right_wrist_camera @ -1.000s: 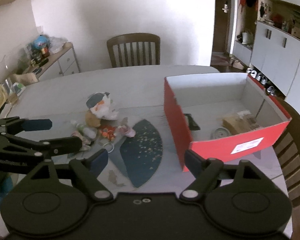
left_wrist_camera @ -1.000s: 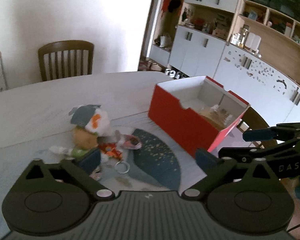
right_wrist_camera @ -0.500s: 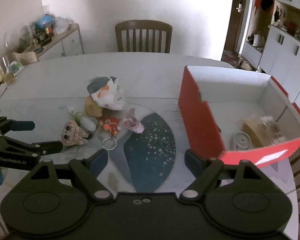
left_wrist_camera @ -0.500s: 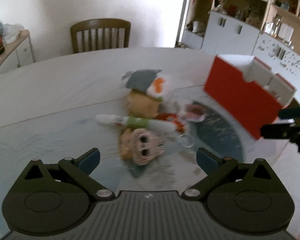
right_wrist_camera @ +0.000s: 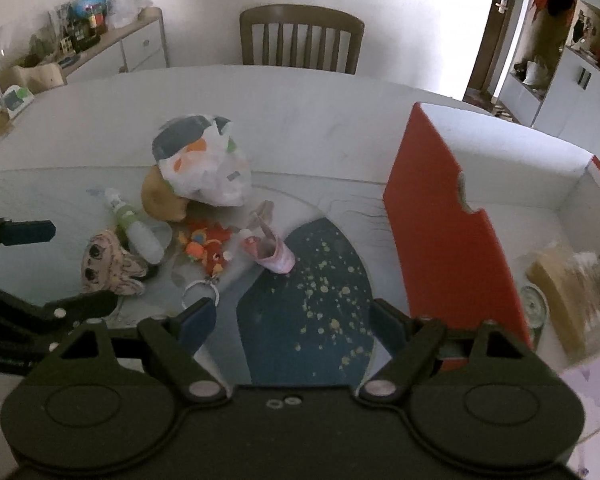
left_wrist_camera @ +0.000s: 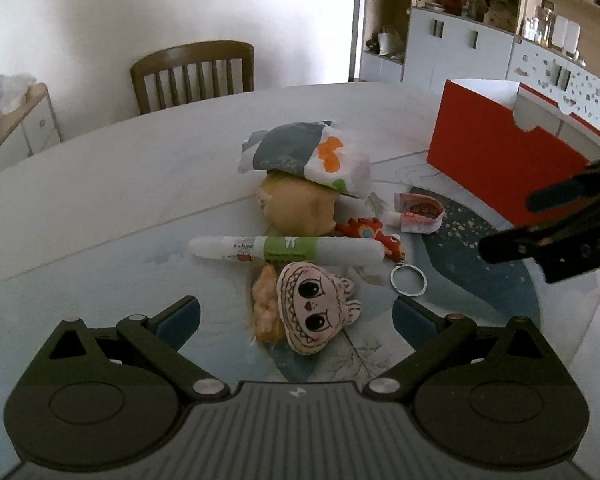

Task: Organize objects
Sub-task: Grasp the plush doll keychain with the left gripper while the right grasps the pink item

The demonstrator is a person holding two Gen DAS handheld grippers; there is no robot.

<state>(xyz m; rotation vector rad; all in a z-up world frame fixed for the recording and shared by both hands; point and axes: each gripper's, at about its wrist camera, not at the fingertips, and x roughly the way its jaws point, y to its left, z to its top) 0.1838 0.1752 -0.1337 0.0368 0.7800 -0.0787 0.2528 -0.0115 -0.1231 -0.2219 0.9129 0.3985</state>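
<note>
Toys and small things lie in a loose heap on the pale round table (left_wrist_camera: 100, 184), well left of the red box (left_wrist_camera: 496, 160), which stands open-topped at the table's right side. Nearest the left gripper (left_wrist_camera: 296, 316) is a flat pink doll face (left_wrist_camera: 314, 310) with big dark eyes, lying face up just ahead of the gap between the spread fingers, which hold nothing. Just beyond it a white tube with a green band (left_wrist_camera: 286, 250) lies crosswise, touching a tan plush ball (left_wrist_camera: 296, 206); a crumpled plastic bag (left_wrist_camera: 306, 158) with grey and orange print rests on top of that ball. To the right of the tube are a red keychain figure (left_wrist_camera: 374, 234) with its metal ring (left_wrist_camera: 408, 282), and a small pink shoe (left_wrist_camera: 420, 212) at the edge of the dark blue speckled patch (right_wrist_camera: 308, 296) on the tabletop. The right gripper (right_wrist_camera: 292, 320) hovers over that patch, its fingers spread wide and empty, the red box wall just to its right. Inside the box sit a tan bundle (right_wrist_camera: 568, 280) and a round metal lid (right_wrist_camera: 534, 306). A wooden chair (right_wrist_camera: 300, 38) stands at the table's far side.
</note>
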